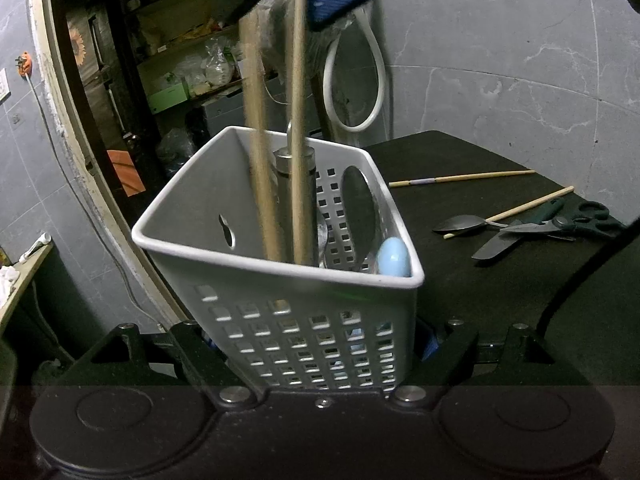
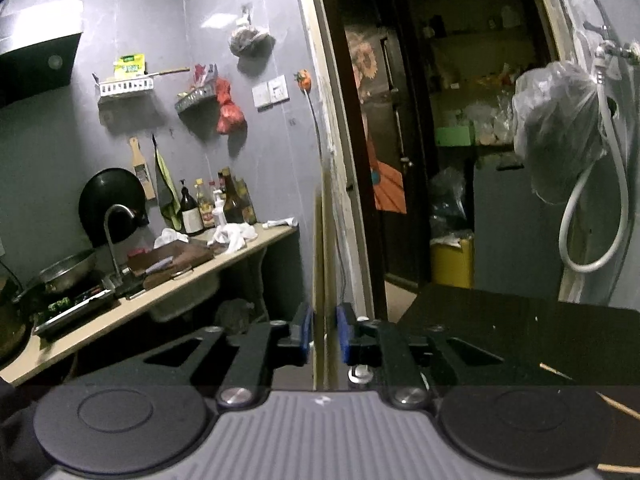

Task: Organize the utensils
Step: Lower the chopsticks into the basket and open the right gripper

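left wrist view: left hand-held gripper (image 1: 320, 344) clamps light, rigid basket (image 1: 280, 264) low; right hand-held gripper (image 2: 324, 334) jaws parted around slim, stiff, slippery chopsticks (image 1: 276, 140) at 12 o'clock; hold near tops.

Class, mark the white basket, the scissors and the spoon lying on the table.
white basket (image 1: 280, 268), left wrist view, front rim.
scissors (image 1: 560, 222), left wrist view, pivot.
spoon (image 1: 460, 225), left wrist view, bowl.
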Demonstrator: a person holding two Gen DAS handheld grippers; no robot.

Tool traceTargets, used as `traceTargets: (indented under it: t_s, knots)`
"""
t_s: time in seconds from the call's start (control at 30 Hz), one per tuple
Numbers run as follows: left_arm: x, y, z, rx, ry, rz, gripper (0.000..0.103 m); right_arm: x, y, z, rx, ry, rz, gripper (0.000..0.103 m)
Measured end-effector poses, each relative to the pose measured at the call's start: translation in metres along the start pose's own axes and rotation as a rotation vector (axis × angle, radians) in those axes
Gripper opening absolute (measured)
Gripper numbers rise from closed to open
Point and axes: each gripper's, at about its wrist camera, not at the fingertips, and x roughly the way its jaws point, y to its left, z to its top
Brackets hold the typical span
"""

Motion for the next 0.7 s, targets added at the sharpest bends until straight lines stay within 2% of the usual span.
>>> traceTargets:
  t_s: [0.03, 0.1, 0.2, 0.27, 0.33, 0.43, 0.6, 0.7]
  knots:
    - [0.000, 0.000, 0.000, 0.001, 0.000, 0.000, 0.085, -0.001, -0.001, -0.001, 0.008, -0.002, -0.003, 0.038]
    - [0.001, -0.001, 0.001, 0.001, 0.000, -0.001, 0.085, -0.004, -0.003, 0.000, 0.023, -0.008, -0.004, 0.043]
    - [0.001, -0.001, 0.001, 0.002, 0.000, -0.001, 0.085, -0.008, -0.006, 0.002, 0.033, -0.019, -0.026, 0.058]
    - [0.001, -0.001, 0.001, 0.002, 0.000, -0.001, 0.085, -0.013, -0.009, 0.003, 0.044, -0.038, -0.041, 0.064]
    - [0.001, -0.001, 0.001, 0.002, -0.001, 0.000, 0.085, -0.019, -0.013, 0.005, 0.059, -0.063, -0.069, 0.076]
    - [0.002, -0.001, 0.001, 0.001, 0.000, -0.001, 0.085, -0.027, -0.021, 0.008, 0.075, -0.096, -0.111, 0.088]
    - [0.004, -0.002, 0.002, 0.002, 0.001, -0.001, 0.085, -0.040, -0.028, 0.007, 0.066, -0.118, -0.197, 0.099]
    - [0.004, -0.001, 0.002, 0.001, 0.001, -0.001, 0.085, -0.048, -0.032, 0.004, 0.075, -0.127, -0.245, 0.103]
